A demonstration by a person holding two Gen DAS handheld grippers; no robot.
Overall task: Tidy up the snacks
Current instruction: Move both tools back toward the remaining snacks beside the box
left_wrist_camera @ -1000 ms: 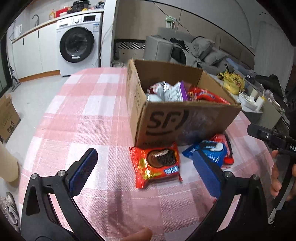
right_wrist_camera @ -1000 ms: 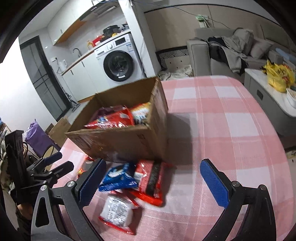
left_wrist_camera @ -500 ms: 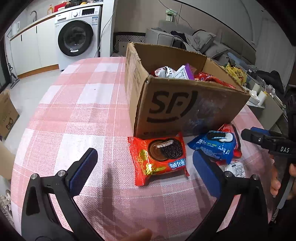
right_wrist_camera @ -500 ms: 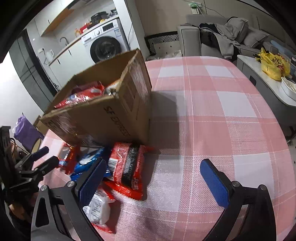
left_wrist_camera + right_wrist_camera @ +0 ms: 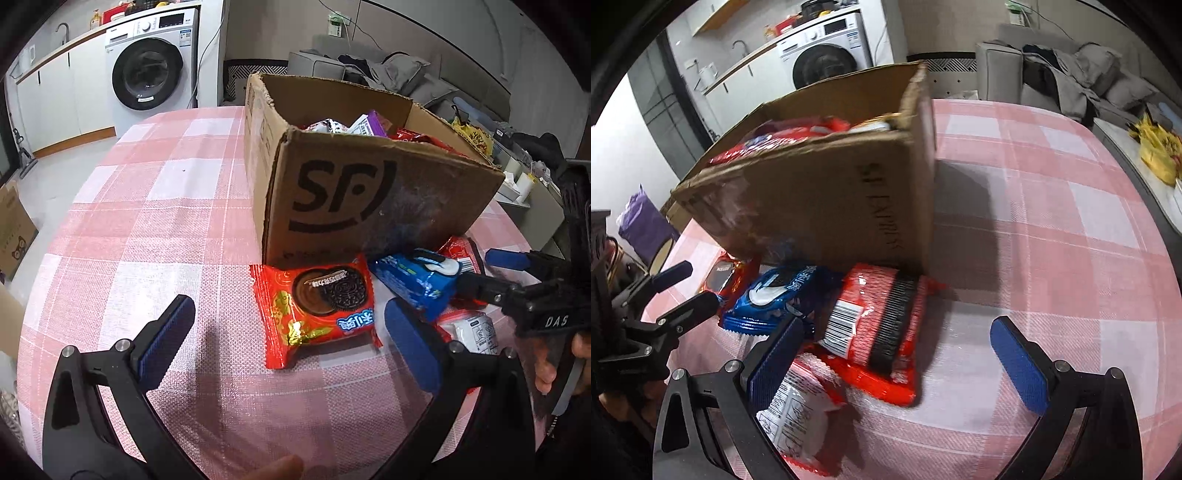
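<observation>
A brown SF cardboard box (image 5: 369, 192) holding several snack packs stands on the pink checked table; it also shows in the right wrist view (image 5: 827, 199). In front of it lie a red cookie pack (image 5: 317, 306), a blue Oreo pack (image 5: 413, 280), a red pack with barcode (image 5: 875, 332) and a white-and-red pack (image 5: 798, 410). My left gripper (image 5: 291, 343) is open and empty, just short of the red cookie pack. My right gripper (image 5: 897, 358) is open and empty, its fingers either side of the red barcode pack.
The pink checked tablecloth (image 5: 159, 192) covers a round table; its edge curves close at left and front. A washing machine (image 5: 151, 70) and a sofa (image 5: 399, 70) stand beyond. A side table with a yellow bag (image 5: 1156, 151) is at the right.
Both grippers have moved forward and down toward the packs in front of the box. The packs and box now look larger and nearer. Both stay open.
</observation>
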